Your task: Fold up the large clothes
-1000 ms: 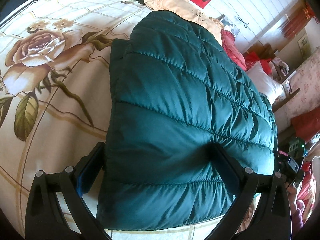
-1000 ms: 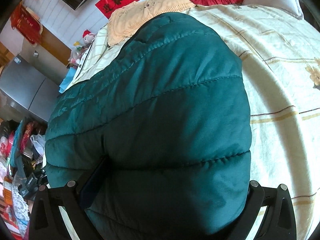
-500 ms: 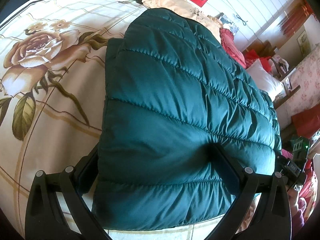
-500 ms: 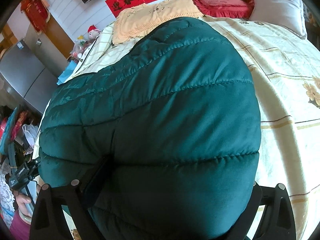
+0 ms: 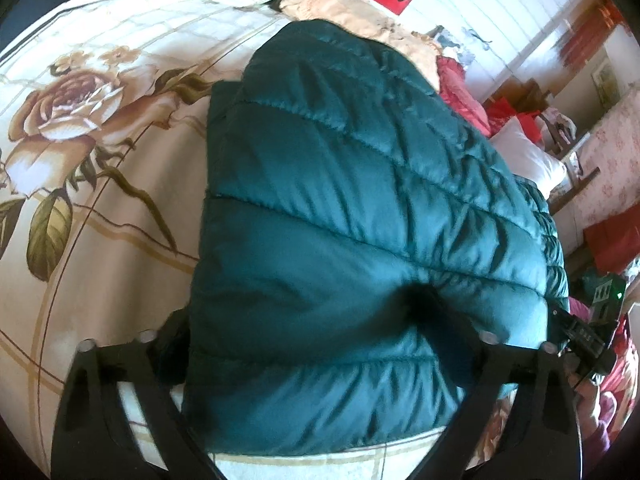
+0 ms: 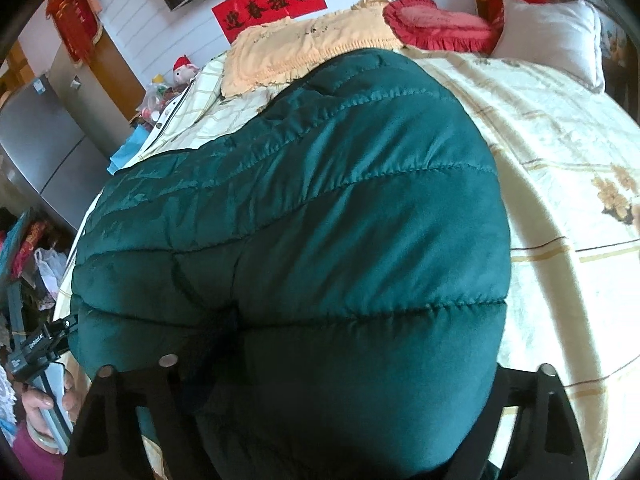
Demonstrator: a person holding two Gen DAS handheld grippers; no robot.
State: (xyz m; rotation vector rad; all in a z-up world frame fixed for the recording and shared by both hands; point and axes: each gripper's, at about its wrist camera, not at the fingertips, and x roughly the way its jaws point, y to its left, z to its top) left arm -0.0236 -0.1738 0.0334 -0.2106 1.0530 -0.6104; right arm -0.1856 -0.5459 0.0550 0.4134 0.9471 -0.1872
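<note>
A dark green quilted puffer jacket [image 5: 352,208] lies on the bed with its near edge raised; it also fills the right wrist view [image 6: 320,208]. My left gripper [image 5: 304,340] is shut on the jacket's near hem, with the padding bulging between and over its fingers. My right gripper [image 6: 332,368] is shut on the same hem further along, its fingertips buried in the fabric. The other gripper's body shows at the right edge of the left wrist view [image 5: 580,332] and at the left edge of the right wrist view [image 6: 36,348].
The bed has a cream floral sheet [image 5: 80,120] with a large rose print. At the headboard lie a yellow frilled pillow [image 6: 304,48], a red cushion [image 6: 436,24] and a white pillow [image 6: 548,36]. A grey fridge [image 6: 36,148] and clutter stand beside the bed.
Both grippers have carried the held hem further forward over the jacket's body. The fold bulges higher and hides more of the sheet in both views.
</note>
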